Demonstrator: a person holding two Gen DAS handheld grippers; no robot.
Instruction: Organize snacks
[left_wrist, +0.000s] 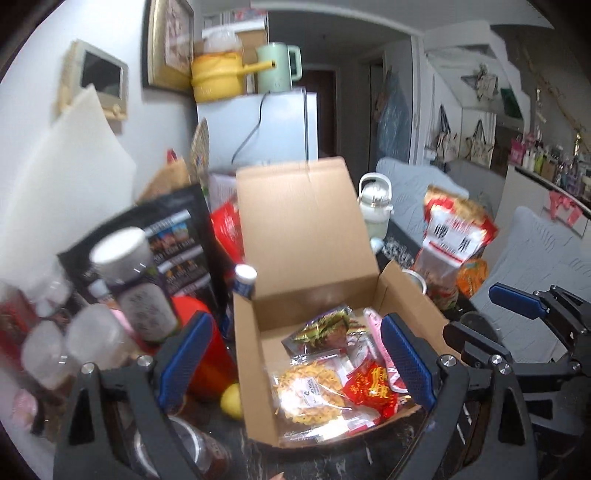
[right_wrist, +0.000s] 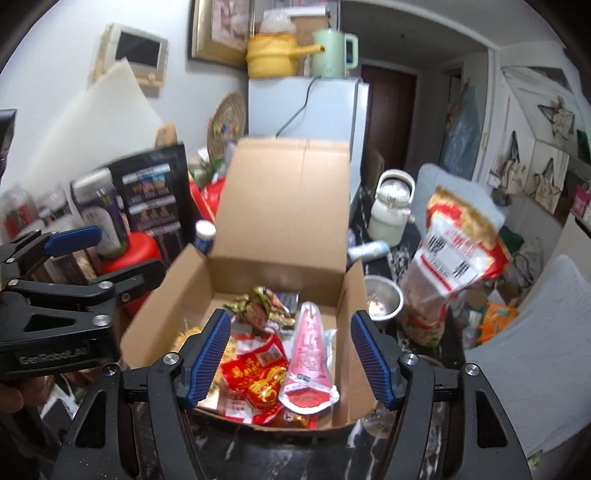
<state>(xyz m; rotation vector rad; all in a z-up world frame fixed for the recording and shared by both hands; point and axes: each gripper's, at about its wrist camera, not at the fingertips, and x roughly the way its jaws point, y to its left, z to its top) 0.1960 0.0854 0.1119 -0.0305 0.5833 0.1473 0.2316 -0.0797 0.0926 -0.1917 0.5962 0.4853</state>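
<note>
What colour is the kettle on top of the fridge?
Pale green kettle, clearest in the right wrist view.

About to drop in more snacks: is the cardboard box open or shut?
Open. The cardboard box has its lid standing upright at the back, and snack packets lie exposed inside.

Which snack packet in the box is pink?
The long tapered pink packet at the box's right side; the others are red, green-gold or clear with yellow snacks.
</note>
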